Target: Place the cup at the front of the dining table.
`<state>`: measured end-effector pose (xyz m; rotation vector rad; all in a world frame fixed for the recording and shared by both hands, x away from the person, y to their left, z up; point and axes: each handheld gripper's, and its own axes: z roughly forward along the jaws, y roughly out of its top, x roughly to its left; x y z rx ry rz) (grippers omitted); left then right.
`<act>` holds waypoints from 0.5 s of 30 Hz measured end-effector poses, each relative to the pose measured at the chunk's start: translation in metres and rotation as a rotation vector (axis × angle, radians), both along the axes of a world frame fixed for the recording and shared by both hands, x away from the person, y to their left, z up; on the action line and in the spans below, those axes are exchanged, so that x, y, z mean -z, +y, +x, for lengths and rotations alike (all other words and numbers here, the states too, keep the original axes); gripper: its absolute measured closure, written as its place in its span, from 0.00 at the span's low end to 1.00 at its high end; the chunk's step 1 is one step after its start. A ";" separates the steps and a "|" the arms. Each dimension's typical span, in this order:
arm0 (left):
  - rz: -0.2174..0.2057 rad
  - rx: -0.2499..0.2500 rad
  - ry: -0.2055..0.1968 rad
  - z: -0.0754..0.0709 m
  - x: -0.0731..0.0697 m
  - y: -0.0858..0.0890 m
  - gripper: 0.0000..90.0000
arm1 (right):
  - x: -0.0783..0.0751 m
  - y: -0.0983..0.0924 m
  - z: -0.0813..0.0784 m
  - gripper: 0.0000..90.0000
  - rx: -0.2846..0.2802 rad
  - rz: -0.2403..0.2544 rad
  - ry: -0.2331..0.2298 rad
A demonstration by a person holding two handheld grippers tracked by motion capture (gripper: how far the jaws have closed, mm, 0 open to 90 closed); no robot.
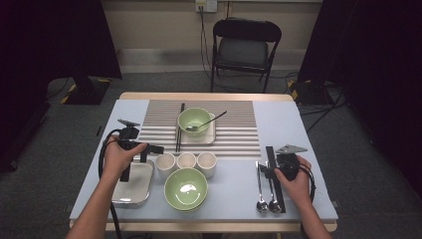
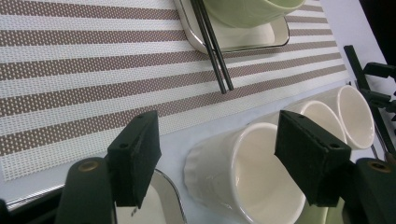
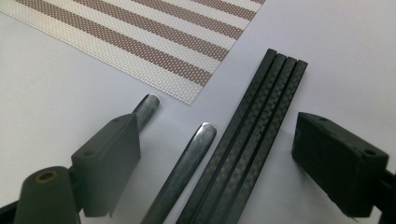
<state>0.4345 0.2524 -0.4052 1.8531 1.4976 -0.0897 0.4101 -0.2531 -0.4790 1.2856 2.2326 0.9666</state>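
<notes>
Left gripper (image 2: 217,161), jaws released, frames a ribbed white ceramic cup (image 2: 243,175); right gripper (image 3: 217,161), jaws released, straddles woven-carbon chopsticks (image 3: 252,140).

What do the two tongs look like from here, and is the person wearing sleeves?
Both tongs, left and right, are black, with flat rectangular padded jaws on arms with brass-ringed screw holes. Each carries a grey three-cornered plate on top and trails a black cable. The forearms are bare: no sleeves.

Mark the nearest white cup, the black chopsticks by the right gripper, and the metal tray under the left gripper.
Cup (image 2: 243,179): left gripper view, inner wall.
Chopsticks (image 3: 252,135): right gripper view, mid-length of the bundle.
Tray (image 1: 133,191): high view, bare floor near its front.
</notes>
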 end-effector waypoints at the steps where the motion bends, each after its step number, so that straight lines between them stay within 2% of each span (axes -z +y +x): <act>1: 0.001 0.001 -0.001 0.000 0.000 0.000 0.34 | 0.000 0.000 0.000 0.16 -0.001 0.000 -0.001; 7: 0.005 0.008 -0.007 -0.002 -0.001 0.000 0.34 | 0.000 0.000 0.000 0.16 0.000 0.000 0.000; 8: -0.005 0.001 -0.003 -0.002 -0.001 -0.001 0.34 | 0.000 0.000 0.000 0.16 -0.001 0.000 0.000; 9: 0.010 0.010 -0.008 -0.002 -0.001 -0.001 0.34 | 0.000 0.000 0.000 0.16 0.000 0.000 0.000; 11: 0.009 0.013 -0.006 -0.003 0.000 -0.002 0.34 | 0.000 0.000 0.000 0.16 0.000 0.000 0.000; 13: 0.026 0.016 -0.008 -0.003 0.001 -0.002 0.34 | 0.000 0.000 0.000 0.16 0.001 0.001 0.000; 15: 0.020 0.017 -0.005 -0.004 0.002 -0.003 0.34 | 0.000 0.000 0.000 0.16 0.000 0.001 0.001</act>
